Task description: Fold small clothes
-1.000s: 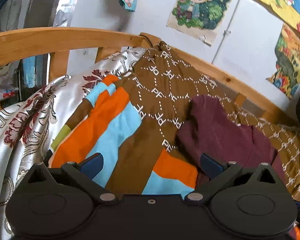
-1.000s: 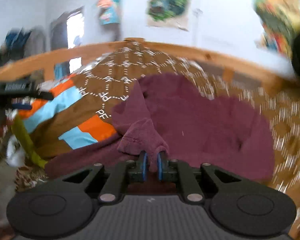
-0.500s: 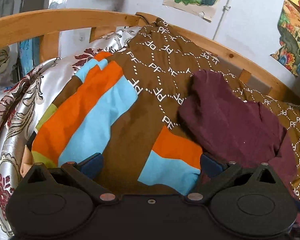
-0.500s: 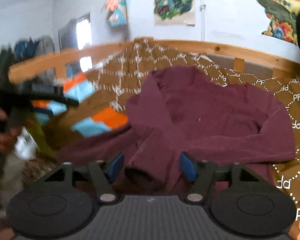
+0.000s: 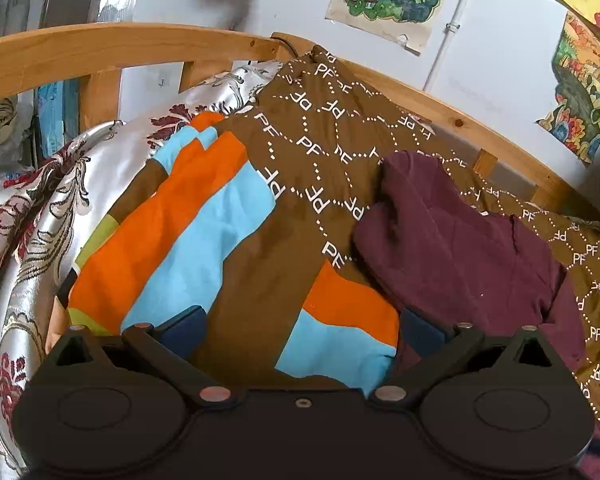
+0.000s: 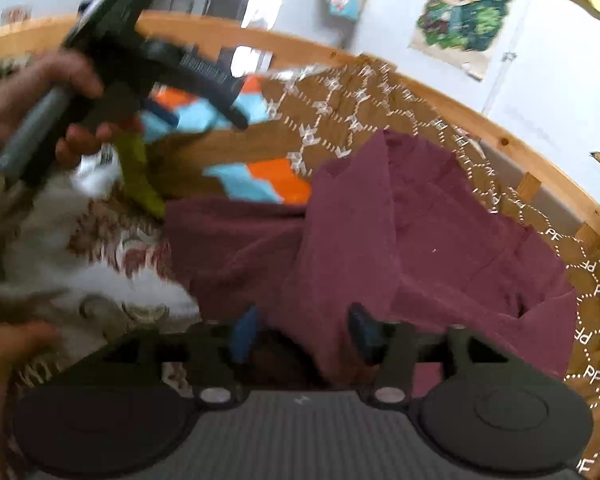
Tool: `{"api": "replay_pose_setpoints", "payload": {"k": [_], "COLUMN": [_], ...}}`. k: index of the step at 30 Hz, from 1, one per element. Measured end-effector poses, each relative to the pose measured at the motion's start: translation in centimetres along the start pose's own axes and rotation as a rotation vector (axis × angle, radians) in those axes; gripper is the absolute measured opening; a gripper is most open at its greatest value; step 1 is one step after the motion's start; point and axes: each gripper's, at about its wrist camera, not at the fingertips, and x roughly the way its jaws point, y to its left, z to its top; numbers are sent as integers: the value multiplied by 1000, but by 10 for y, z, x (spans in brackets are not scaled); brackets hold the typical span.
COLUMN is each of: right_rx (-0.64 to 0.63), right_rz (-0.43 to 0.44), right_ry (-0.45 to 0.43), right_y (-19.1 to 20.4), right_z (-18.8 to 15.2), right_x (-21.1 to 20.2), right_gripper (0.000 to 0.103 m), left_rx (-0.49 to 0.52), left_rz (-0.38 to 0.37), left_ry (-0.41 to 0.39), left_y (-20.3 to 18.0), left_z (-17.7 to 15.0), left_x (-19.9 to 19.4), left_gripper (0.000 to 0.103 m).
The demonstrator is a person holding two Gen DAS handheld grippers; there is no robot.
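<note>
On the bed, one maroon garment (image 6: 420, 232) lies partly folded across a brown patterned bedspread (image 5: 320, 152), its near edge running between the blue pads of the right tongs (image 6: 304, 334), whose jaws are opening and no longer pinch the cloth. Off to the garment's left side, the left tongs (image 5: 300, 330) hang wide open over the spread's orange and blue patches, gripping nothing; the garment's edge sits just beside their right pad. One hand (image 6: 40, 92) carries those tongs in the right wrist view. A silvery floral cover (image 5: 32, 216) drapes the left edge, and a wooden bed rail (image 5: 132, 44) curves round the far side, leaving bare spread beyond the garment.
</note>
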Motion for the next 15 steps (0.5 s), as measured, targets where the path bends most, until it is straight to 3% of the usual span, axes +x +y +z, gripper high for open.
{"api": "replay_pose_setpoints", "payload": {"k": [7, 11, 15], "right_rx": [330, 471, 440], "right_rz": [-25, 40, 110], "right_ry": [-37, 11, 62], "right_y": [-63, -86, -83], "right_z": [-10, -23, -27], "right_x": [13, 37, 51], "right_gripper": [65, 41, 34], "left_rx": [36, 180, 375], "left_rz": [4, -49, -56], "left_ry": [-6, -35, -26], "left_y": [-17, -48, -88], "left_z": [25, 64, 92], "left_x": [18, 56, 107], "left_gripper": [102, 100, 90]}}
